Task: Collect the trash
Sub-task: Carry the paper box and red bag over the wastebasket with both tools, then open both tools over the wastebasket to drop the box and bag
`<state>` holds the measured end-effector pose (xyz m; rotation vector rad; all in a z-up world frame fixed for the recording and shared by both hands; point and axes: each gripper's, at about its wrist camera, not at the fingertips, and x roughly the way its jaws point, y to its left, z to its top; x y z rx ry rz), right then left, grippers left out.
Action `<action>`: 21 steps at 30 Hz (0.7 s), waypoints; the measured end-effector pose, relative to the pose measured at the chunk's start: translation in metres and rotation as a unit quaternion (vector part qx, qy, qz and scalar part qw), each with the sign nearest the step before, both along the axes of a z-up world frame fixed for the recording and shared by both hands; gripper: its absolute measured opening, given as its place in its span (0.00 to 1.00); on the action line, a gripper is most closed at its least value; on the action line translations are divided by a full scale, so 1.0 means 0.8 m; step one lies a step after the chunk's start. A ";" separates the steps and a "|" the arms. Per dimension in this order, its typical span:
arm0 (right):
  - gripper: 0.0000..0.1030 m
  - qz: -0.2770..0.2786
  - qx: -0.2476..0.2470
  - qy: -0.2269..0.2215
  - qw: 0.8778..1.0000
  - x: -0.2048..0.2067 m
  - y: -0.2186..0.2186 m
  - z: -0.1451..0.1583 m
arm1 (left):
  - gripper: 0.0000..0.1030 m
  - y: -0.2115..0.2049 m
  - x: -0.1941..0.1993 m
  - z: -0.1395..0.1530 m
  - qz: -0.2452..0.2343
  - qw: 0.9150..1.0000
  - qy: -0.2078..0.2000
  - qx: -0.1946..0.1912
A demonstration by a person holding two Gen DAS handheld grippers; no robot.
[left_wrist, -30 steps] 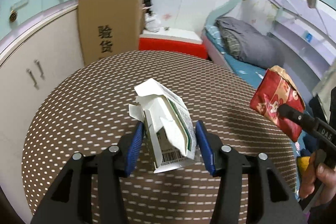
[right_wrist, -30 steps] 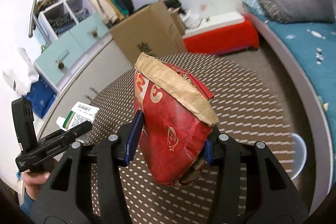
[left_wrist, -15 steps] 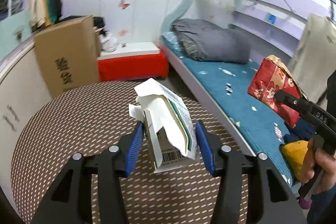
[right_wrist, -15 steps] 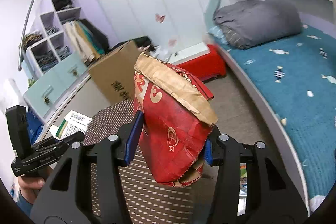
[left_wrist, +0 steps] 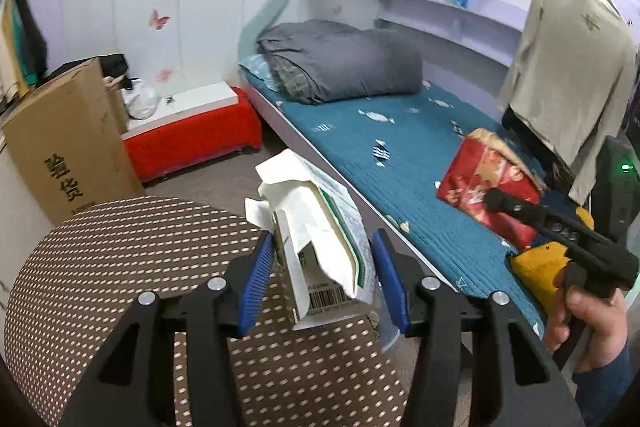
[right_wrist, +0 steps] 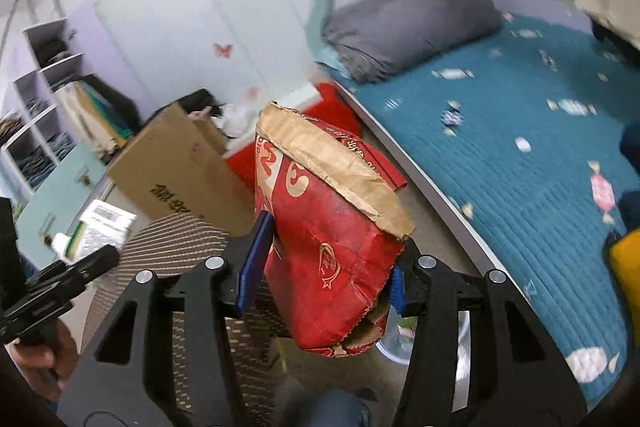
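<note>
A small bedroom surrounds the work: a bed (left_wrist: 400,163) with a teal quilt and a folded grey duvet (left_wrist: 344,61) runs along the right, a tall cardboard box (left_wrist: 68,147) stands by the left wall next to a red bench (left_wrist: 192,135), and a round table (left_wrist: 100,267) with a brown dotted cover sits in the foreground.

The left gripper (left_wrist: 324,277) is clamped on a torn white carton (left_wrist: 320,243) with a barcode on its lower face, its blue pads pressing both sides. The carton is lifted off the table, over its near edge toward the bed. The right gripper (right_wrist: 324,281) is squeezed onto a crumpled red paper bag (right_wrist: 332,239) with a brown folded top, held in the air over the floor between table and bed. In the left view, that same bag shows to the right, in front of the quilt, with the person's right hand (left_wrist: 584,323) on the tool's handle.

Both pieces of trash appear picked up, so the gathering part looks done for these two. No other litter shows on the visible part of the table. What remains, as a judgement, is to carry them to a bin and drop them. Something pale and rounded shows on the floor below the bag in the right view, but too little of it is visible to say whether it is a bin.
</note>
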<state>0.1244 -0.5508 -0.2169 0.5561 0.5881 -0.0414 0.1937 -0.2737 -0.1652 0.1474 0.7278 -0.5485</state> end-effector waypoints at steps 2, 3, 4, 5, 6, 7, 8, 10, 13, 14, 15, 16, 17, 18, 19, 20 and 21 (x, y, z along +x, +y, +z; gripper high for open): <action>0.48 -0.006 0.010 0.012 1.000 0.006 -0.009 -0.016 | 0.49 -0.016 0.005 -0.007 -0.009 1.000 0.006 0.009; 0.48 -0.008 0.013 0.019 1.000 0.009 -0.012 -0.025 | 0.49 -0.026 0.009 -0.012 -0.014 1.000 0.010 0.014; 0.48 -0.008 0.017 0.024 1.000 0.012 -0.016 -0.032 | 0.49 -0.036 0.012 -0.016 -0.019 1.000 0.013 0.019; 0.48 -0.010 0.022 0.031 0.999 0.017 -0.019 -0.043 | 0.49 -0.041 0.014 -0.019 -0.022 0.999 0.016 0.023; 0.48 -0.011 0.026 0.037 0.999 0.019 -0.023 -0.051 | 0.49 -0.050 0.017 -0.025 -0.026 0.999 0.019 0.030; 0.48 -0.012 0.028 0.041 0.999 0.021 -0.025 -0.057 | 0.49 -0.057 0.020 -0.029 -0.030 0.999 0.022 0.035; 0.48 -0.013 0.031 0.048 0.998 0.026 -0.028 -0.065 | 0.49 -0.068 0.024 -0.036 -0.035 0.998 0.027 0.042; 0.48 -0.015 0.037 0.059 0.997 0.032 -0.036 -0.080 | 0.49 -0.078 0.029 -0.046 -0.040 0.997 0.035 0.051; 0.48 -0.020 0.046 0.077 0.996 0.042 -0.045 -0.105 | 0.49 -0.098 0.035 -0.060 -0.048 0.996 0.044 0.065; 0.49 -0.020 0.050 0.085 0.995 0.046 -0.049 -0.114 | 0.49 -0.106 0.038 -0.066 -0.051 0.995 0.047 0.071; 0.49 -0.021 0.053 0.091 0.994 0.050 -0.051 -0.121 | 0.49 -0.110 0.040 -0.069 -0.053 0.995 0.049 0.075; 0.49 -0.021 0.057 0.099 0.993 0.055 -0.054 -0.132 | 0.49 -0.116 0.042 -0.073 -0.055 0.994 0.052 0.081; 0.50 -0.020 0.061 0.104 0.992 0.060 -0.057 -0.140 | 0.49 -0.121 0.044 -0.078 -0.057 0.993 0.055 0.087; 0.50 -0.019 0.064 0.108 0.992 0.063 -0.057 -0.146 | 0.49 -0.127 0.047 -0.084 -0.060 0.992 0.059 0.094; 0.51 -0.018 0.067 0.112 0.991 0.068 -0.057 -0.152 | 0.49 -0.134 0.050 -0.090 -0.061 0.991 0.063 0.101; 0.59 -0.011 0.076 0.120 0.990 0.076 -0.058 -0.164 | 0.49 -0.139 0.052 -0.096 -0.064 0.990 0.066 0.108; 0.64 -0.008 0.081 0.126 0.989 0.081 -0.060 -0.172 | 0.49 -0.143 0.055 -0.099 -0.066 0.989 0.069 0.112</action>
